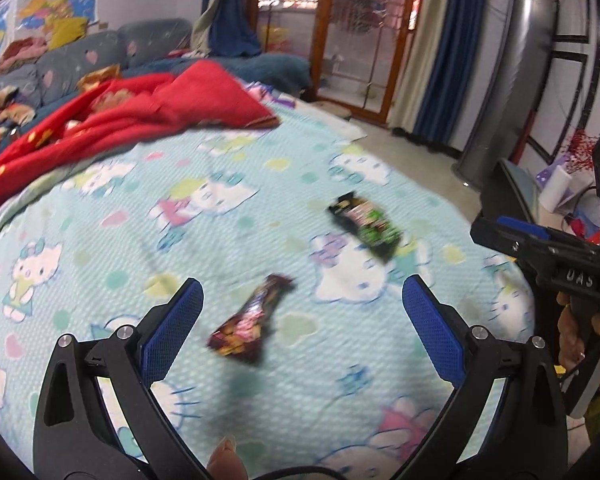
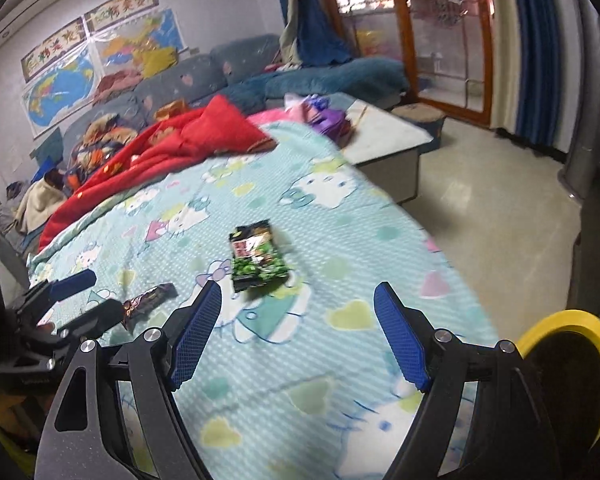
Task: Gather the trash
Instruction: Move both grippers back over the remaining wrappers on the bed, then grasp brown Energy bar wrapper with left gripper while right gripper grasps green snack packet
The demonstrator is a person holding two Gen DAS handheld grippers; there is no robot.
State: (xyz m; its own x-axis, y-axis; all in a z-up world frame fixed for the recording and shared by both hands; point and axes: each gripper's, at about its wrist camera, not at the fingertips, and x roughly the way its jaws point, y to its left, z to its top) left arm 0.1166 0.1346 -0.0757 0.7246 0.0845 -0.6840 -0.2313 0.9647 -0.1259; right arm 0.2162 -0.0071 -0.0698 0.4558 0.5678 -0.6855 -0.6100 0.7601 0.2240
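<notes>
Both claws hung released over the bed (image 1: 99, 208): left claw (image 1: 302, 300) framing the brown wrapper (image 1: 247, 320), right claw (image 2: 297, 304) below the green packet (image 2: 257, 258).

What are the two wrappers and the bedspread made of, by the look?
Green wrapper: glossy printed plastic film, probably; it shines. Brown wrapper: shiny crinkled film, maybe foil-lined; blur leaves it open. Bedspread: matte quilted fabric, ribbed texture, cartoon print.
</notes>
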